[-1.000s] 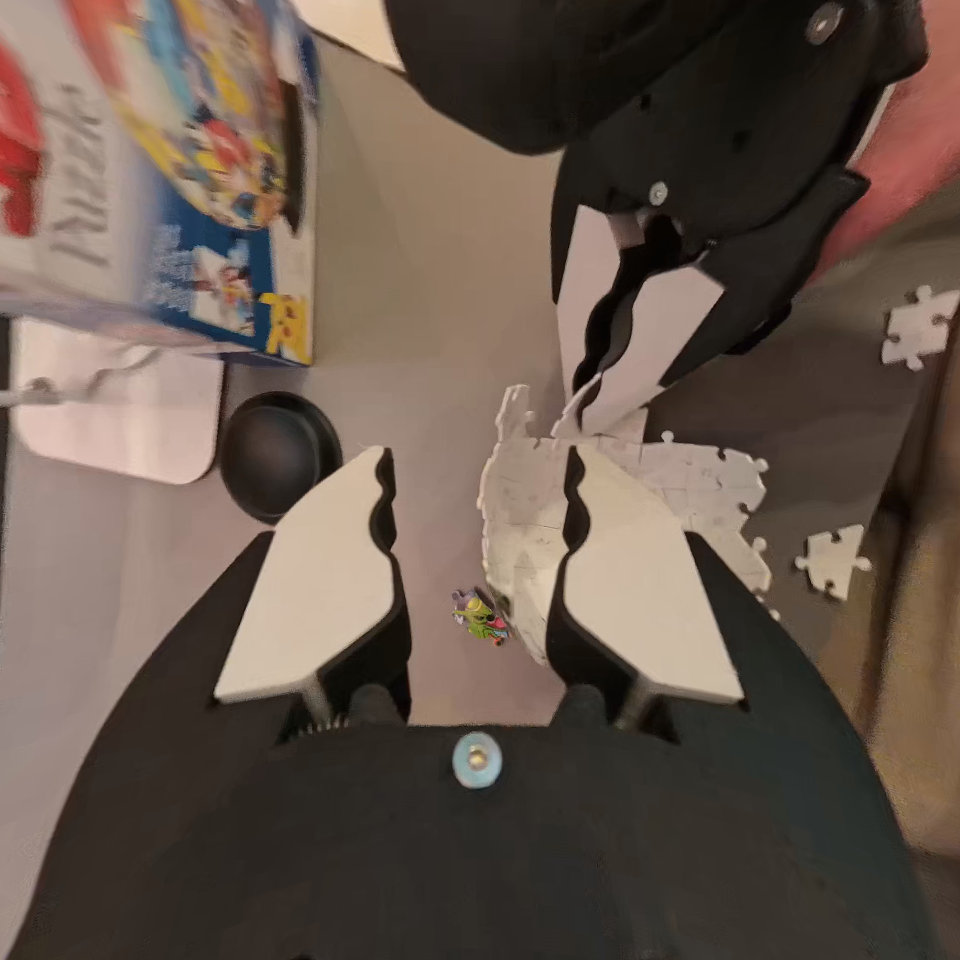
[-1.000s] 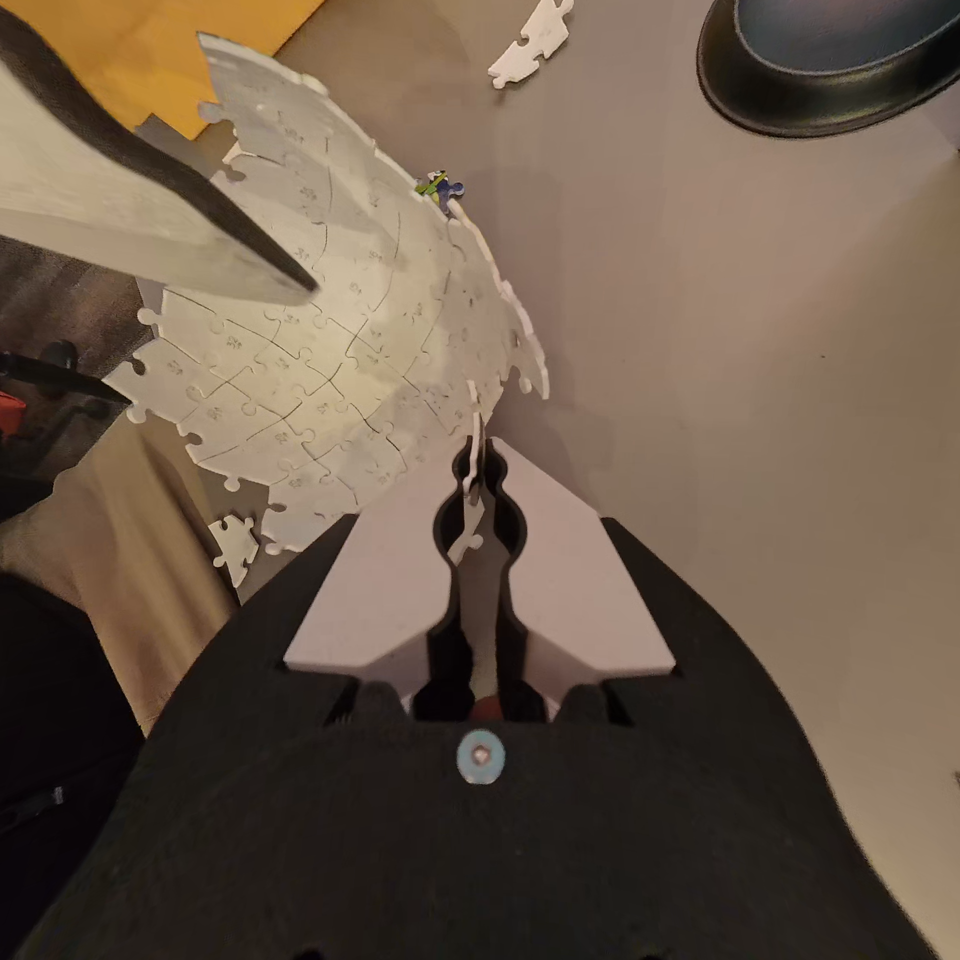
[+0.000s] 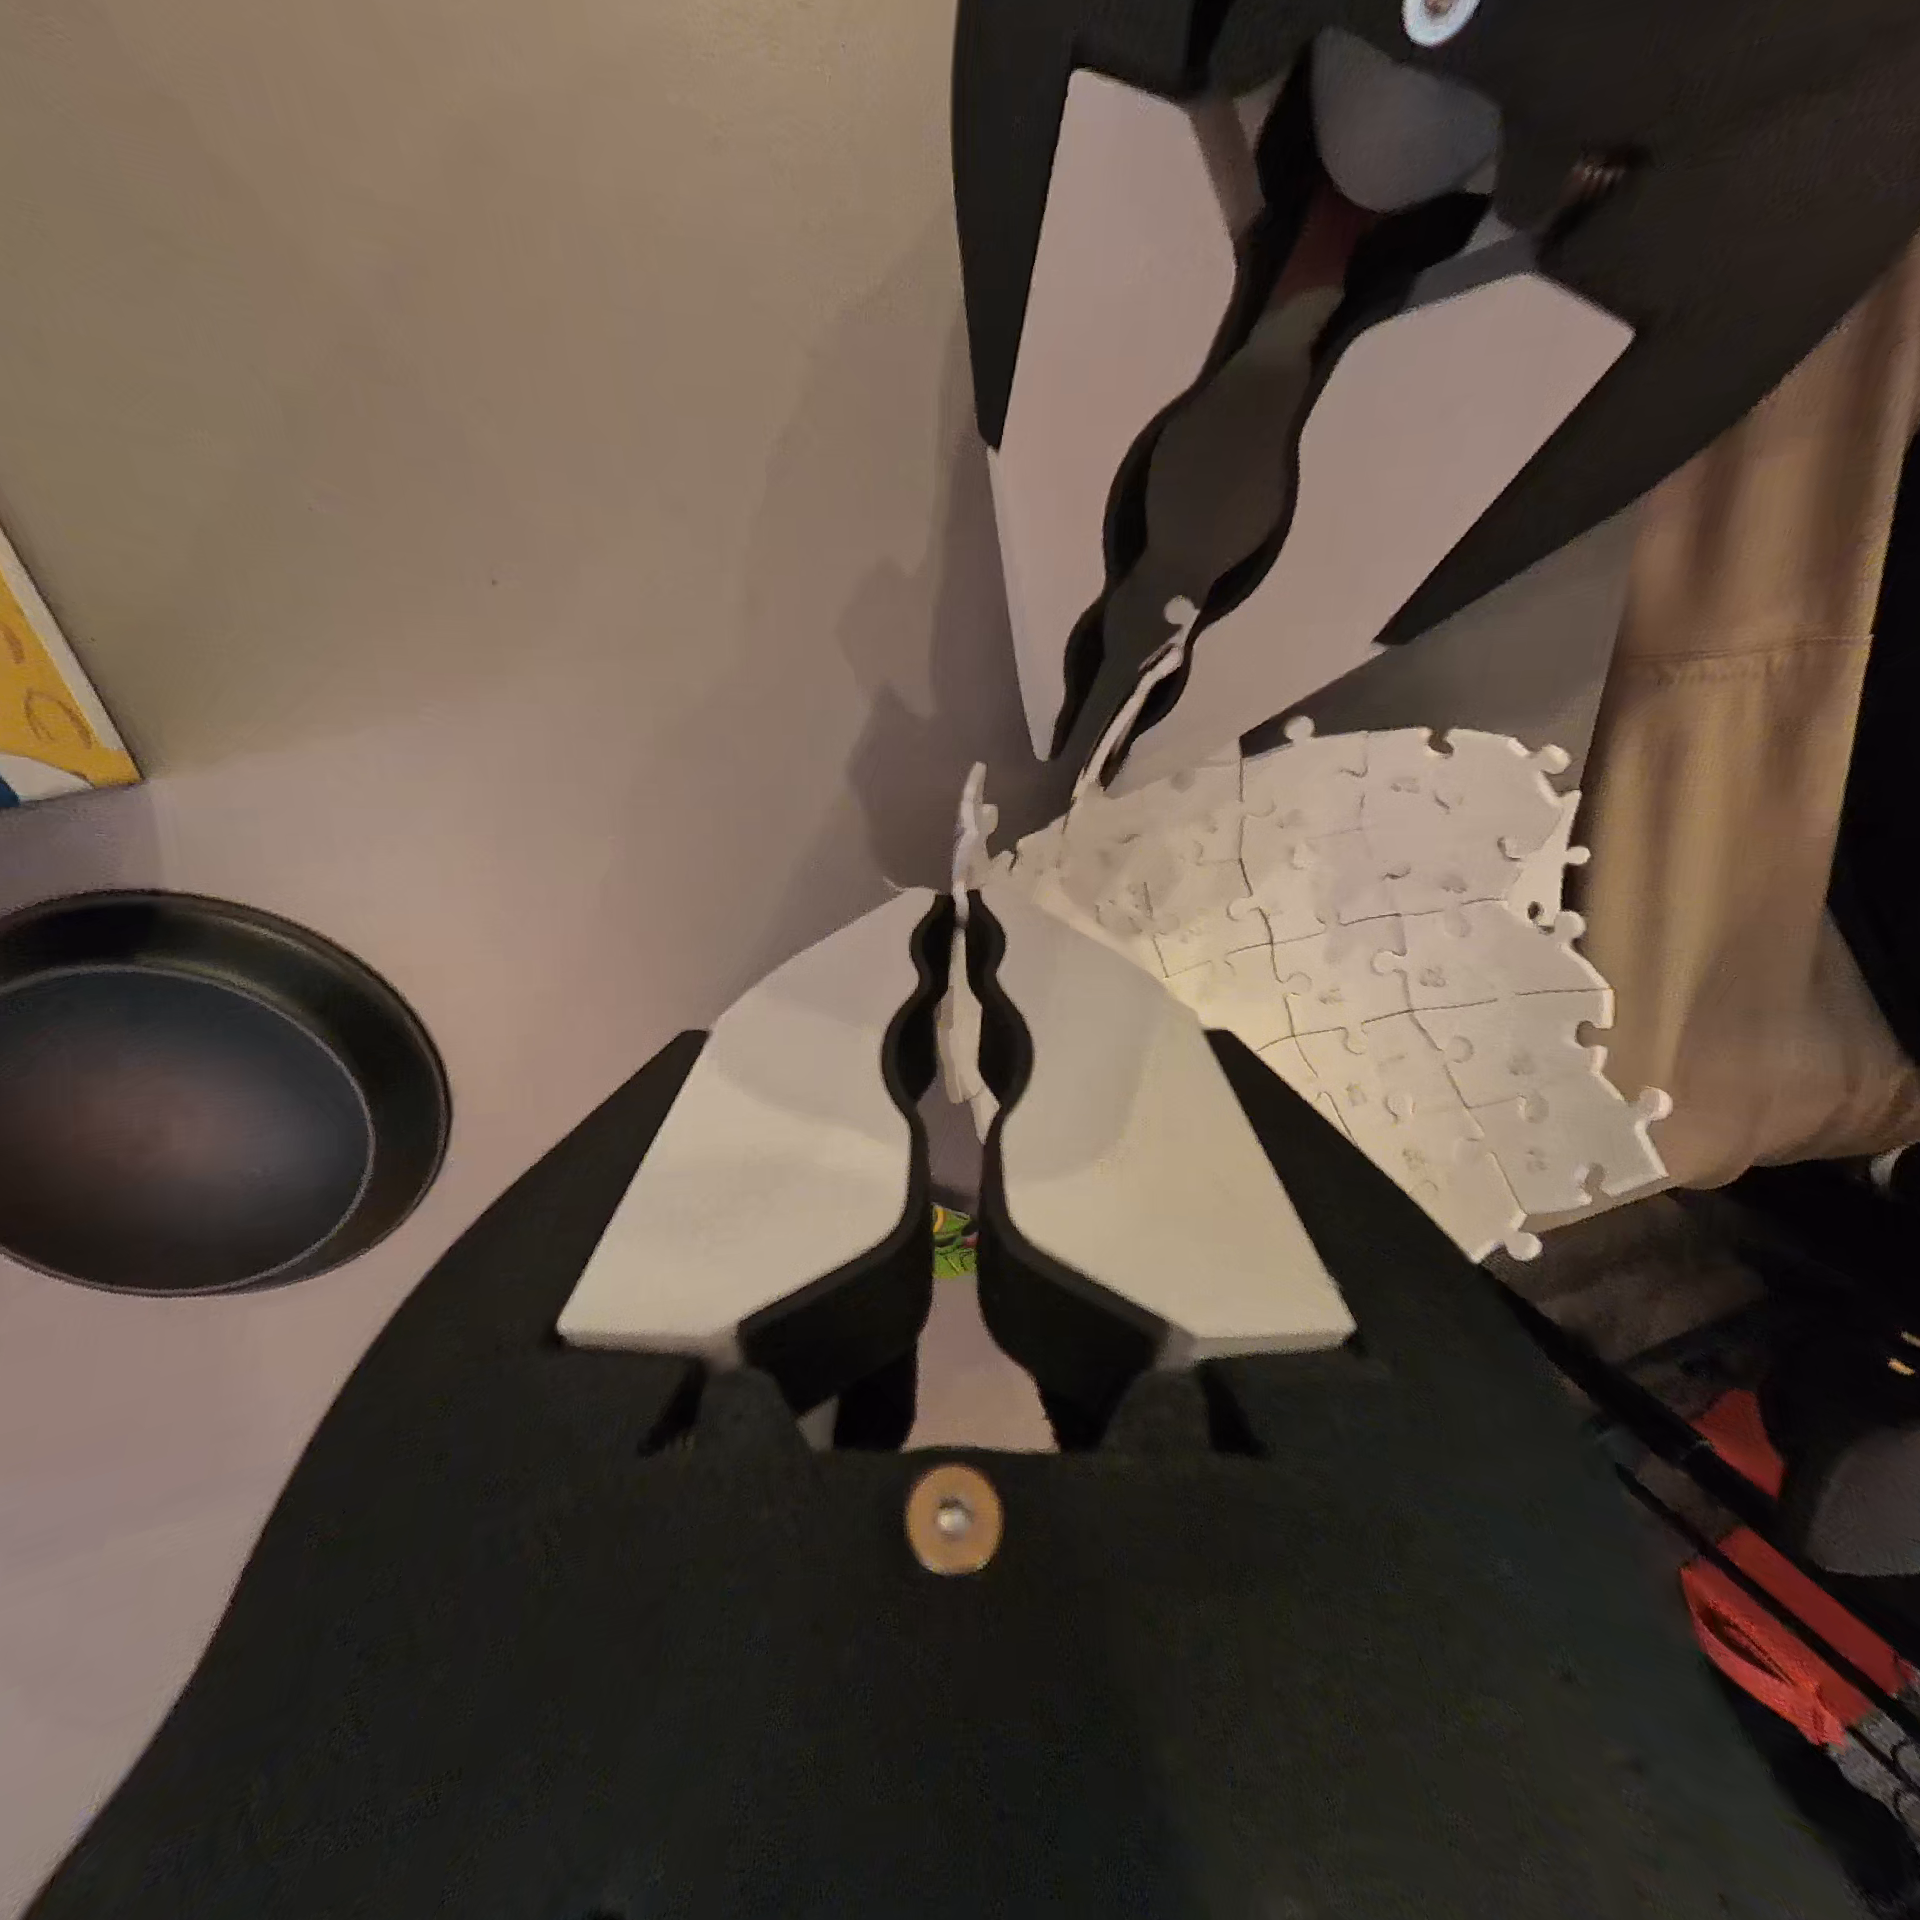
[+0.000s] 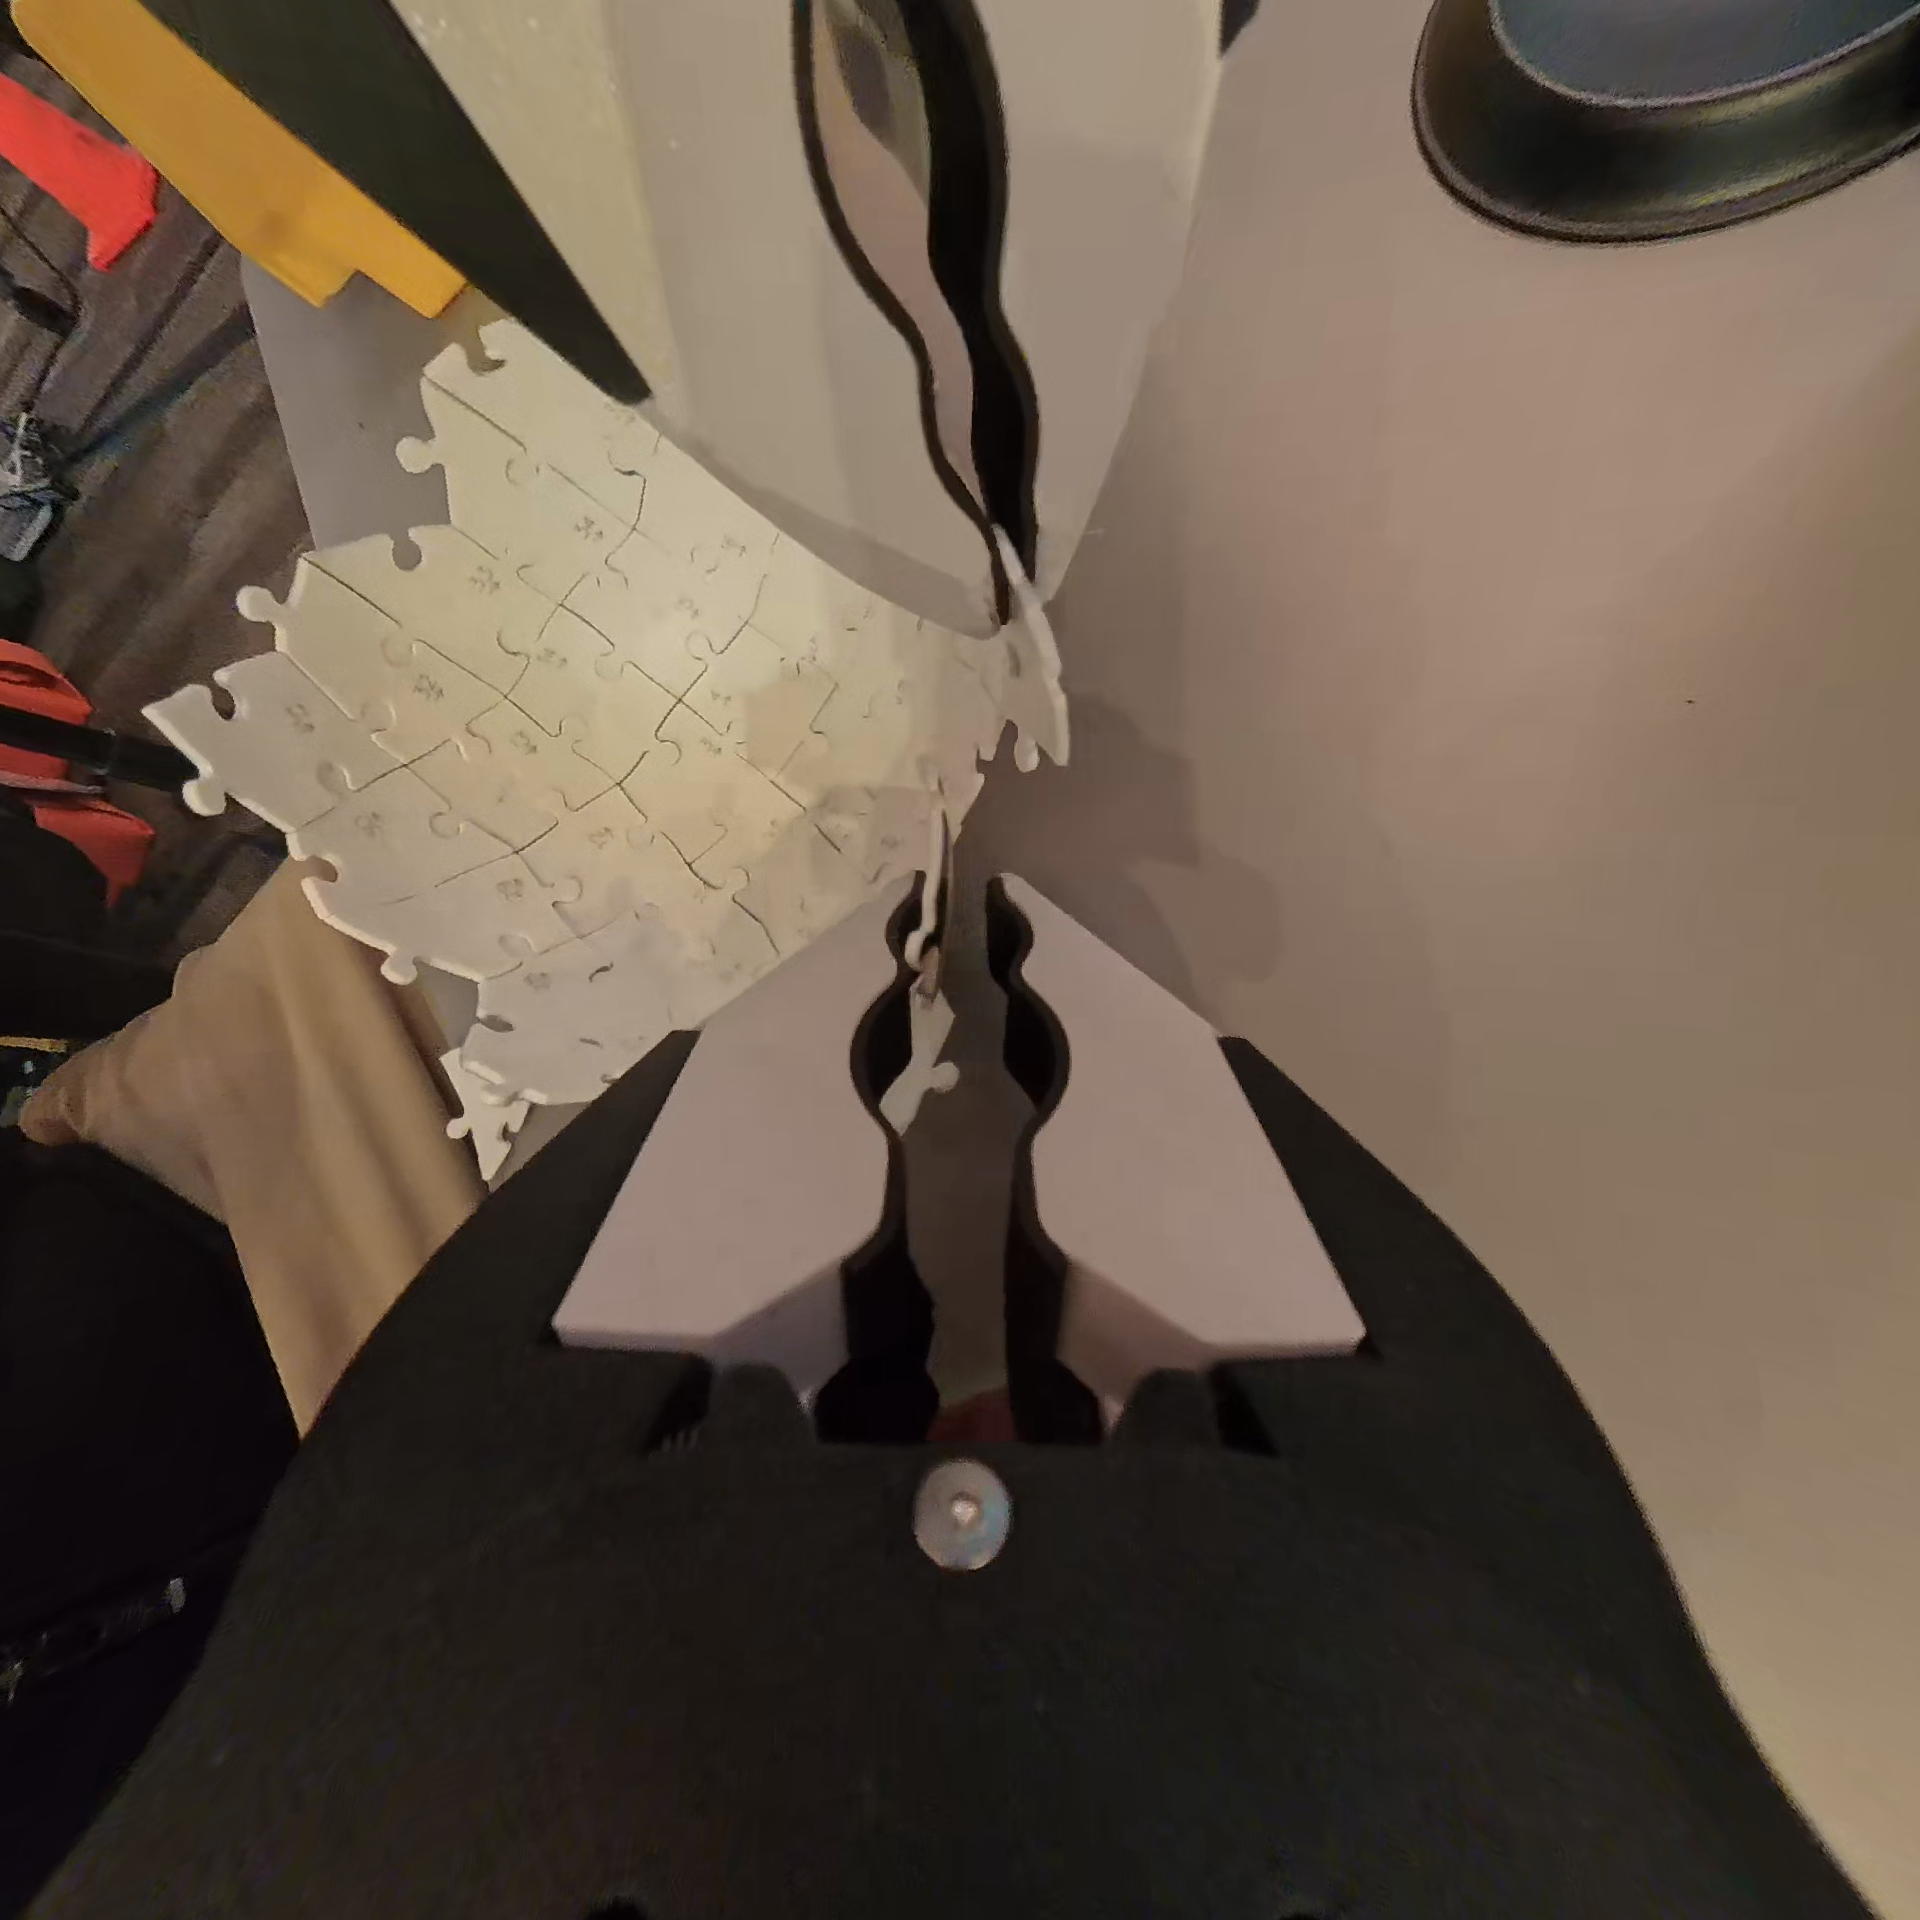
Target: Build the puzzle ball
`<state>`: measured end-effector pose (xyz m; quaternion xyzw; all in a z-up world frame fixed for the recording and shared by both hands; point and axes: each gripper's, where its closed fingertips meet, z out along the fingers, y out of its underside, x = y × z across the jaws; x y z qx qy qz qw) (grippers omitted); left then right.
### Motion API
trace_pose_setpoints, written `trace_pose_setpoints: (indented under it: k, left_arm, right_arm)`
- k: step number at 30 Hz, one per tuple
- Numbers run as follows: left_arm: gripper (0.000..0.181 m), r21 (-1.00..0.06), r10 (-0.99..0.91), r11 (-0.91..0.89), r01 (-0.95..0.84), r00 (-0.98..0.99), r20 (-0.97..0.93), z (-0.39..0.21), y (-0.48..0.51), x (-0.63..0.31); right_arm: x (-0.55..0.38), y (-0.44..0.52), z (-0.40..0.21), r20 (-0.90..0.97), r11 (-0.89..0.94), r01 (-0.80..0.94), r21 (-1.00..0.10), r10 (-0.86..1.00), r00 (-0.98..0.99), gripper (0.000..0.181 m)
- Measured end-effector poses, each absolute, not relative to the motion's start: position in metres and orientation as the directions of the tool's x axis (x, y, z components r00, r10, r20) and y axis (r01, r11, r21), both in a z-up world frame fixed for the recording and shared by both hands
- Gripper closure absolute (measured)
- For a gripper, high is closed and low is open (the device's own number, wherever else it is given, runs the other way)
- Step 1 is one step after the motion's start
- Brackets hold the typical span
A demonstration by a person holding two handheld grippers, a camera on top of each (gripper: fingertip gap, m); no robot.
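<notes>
The puzzle ball is a curved white shell of joined pieces (image 3: pixel 1403 987), its blank inner side facing me; it also shows in the right wrist view (image 4: pixel 582 727). My left gripper (image 3: pixel 961 914) is shut on the shell's left rim. In the right wrist view it (image 4: pixel 1013 582) comes in from the top, clamped on that rim. My right gripper (image 4: pixel 956 894) is shut on a loose white puzzle piece (image 4: pixel 925 1039), held edge-on against the shell's edge. In the left wrist view the right gripper (image 3: pixel 1101 748) reaches down from above with the piece (image 3: pixel 1143 686) between its fingers.
A black round dish (image 3: pixel 187 1091) sits on the pale table to the left, and shows at top right in the right wrist view (image 4: pixel 1662 104). A yellow box corner (image 3: pixel 42 686) is at far left. A person's beige trouser leg (image 3: pixel 1714 831) is beside the shell. The grippers' ends are close to 5 centimeters from one another. The black round dish (image 3: pixel 187 1091) is about 15 centimeters from both grippers' fingertips.
My left gripper was open beside the shell; it has closed on the shell's rim. The shell is lifted and tilted. The right gripper still holds its piece at the shell's edge.
</notes>
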<state>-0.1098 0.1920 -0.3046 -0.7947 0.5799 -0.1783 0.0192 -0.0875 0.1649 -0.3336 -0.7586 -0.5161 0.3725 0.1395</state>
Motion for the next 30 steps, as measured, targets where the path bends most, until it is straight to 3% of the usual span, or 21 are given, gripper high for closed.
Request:
trace_pose_setpoints:
  k: [10, 21, 28, 30]
  left_arm:
    - [0.179, -0.304, -0.930, -0.325, -0.896, 0.245, 0.273, -0.307, 0.187, -0.118]
    - [0.179, -0.347, -0.940, -0.313, -0.884, 0.236, 0.248, -0.308, 0.185, -0.120]
    - [0.179, -0.374, -0.943, -0.312, -0.873, 0.235, 0.238, -0.308, 0.183, -0.121]
    - [0.179, -0.379, -0.942, -0.313, -0.871, 0.235, 0.239, -0.308, 0.183, -0.122]
  right_arm:
    - [-0.090, 0.160, -0.331, -0.500, -0.467, 0.672, -0.574, 0.851, 0.164, 0.177]
    - [-0.091, 0.168, -0.318, -0.509, -0.461, 0.666, -0.586, 0.849, 0.141, 0.152]
    - [-0.107, 0.181, -0.303, -0.521, -0.462, 0.635, -0.619, 0.846, 0.107, 0.154]
    - [-0.111, 0.182, -0.306, -0.508, -0.452, 0.646, -0.615, 0.854, 0.113, 0.162]
